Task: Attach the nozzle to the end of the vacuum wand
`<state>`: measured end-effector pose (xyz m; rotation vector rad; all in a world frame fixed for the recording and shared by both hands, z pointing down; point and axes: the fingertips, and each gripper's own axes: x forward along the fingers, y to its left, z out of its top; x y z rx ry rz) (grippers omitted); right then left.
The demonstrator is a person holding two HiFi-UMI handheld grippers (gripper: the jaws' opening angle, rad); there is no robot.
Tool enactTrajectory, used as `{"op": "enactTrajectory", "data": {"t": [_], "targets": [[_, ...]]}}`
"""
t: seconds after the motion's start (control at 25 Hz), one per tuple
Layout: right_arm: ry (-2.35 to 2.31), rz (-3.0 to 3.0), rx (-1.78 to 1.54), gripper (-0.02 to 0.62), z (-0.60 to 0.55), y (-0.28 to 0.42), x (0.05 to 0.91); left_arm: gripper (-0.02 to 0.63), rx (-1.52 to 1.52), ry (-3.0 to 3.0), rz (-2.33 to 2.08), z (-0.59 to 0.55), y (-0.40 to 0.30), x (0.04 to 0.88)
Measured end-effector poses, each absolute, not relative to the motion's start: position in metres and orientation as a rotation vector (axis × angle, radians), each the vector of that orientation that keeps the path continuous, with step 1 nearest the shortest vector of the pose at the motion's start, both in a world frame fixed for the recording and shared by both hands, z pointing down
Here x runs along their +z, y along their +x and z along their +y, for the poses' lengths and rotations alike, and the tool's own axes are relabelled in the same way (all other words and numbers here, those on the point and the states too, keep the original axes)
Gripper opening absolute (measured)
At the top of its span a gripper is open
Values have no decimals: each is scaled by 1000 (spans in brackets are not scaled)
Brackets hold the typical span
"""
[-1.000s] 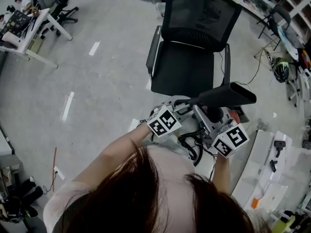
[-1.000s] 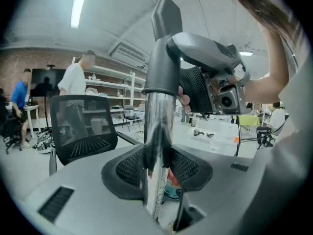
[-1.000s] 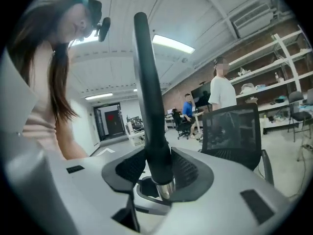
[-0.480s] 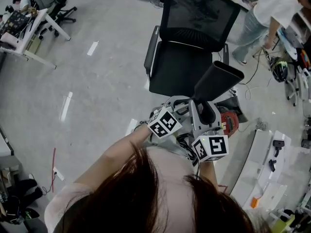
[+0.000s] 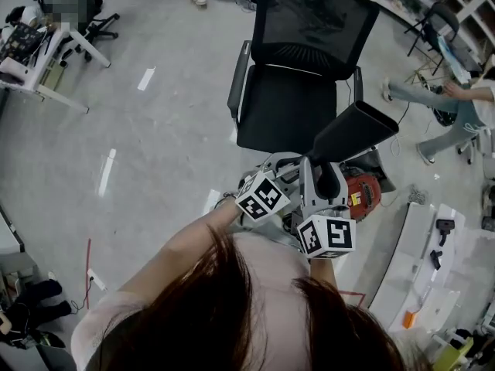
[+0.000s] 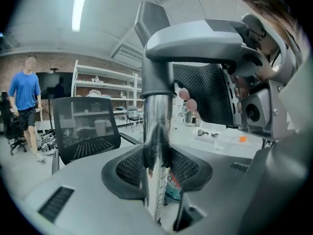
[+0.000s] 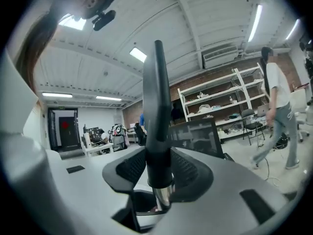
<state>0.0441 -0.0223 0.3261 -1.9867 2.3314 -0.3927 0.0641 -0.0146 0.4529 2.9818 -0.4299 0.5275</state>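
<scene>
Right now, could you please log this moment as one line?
left tool: shut on wand | right tool: shut on nozzle | nozzle base over wand end

I can read no words or numbers anywhere from here. The white cube with black square markers (image 5: 261, 195) and its twin cube (image 5: 328, 236) carry only patterns. The small yellow sticker (image 5: 356, 200) on the red round vacuum body (image 5: 366, 189) is too small for me to make out.
</scene>
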Motion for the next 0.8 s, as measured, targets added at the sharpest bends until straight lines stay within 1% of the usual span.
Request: {"op": "enactTrajectory", "data": {"t": [0.44,0.6,0.8], "targets": [[-1359,2742,-624,170,-18,37,327,155,514,2991,-352,-7,62,450],[-1451,2769,-524,173,-21,38,329,155,526,2982,-372,-10,62,452],[-1692,2564,-446,172,-22,42,330,155,531,2977,-413,-12,62,453]]}}
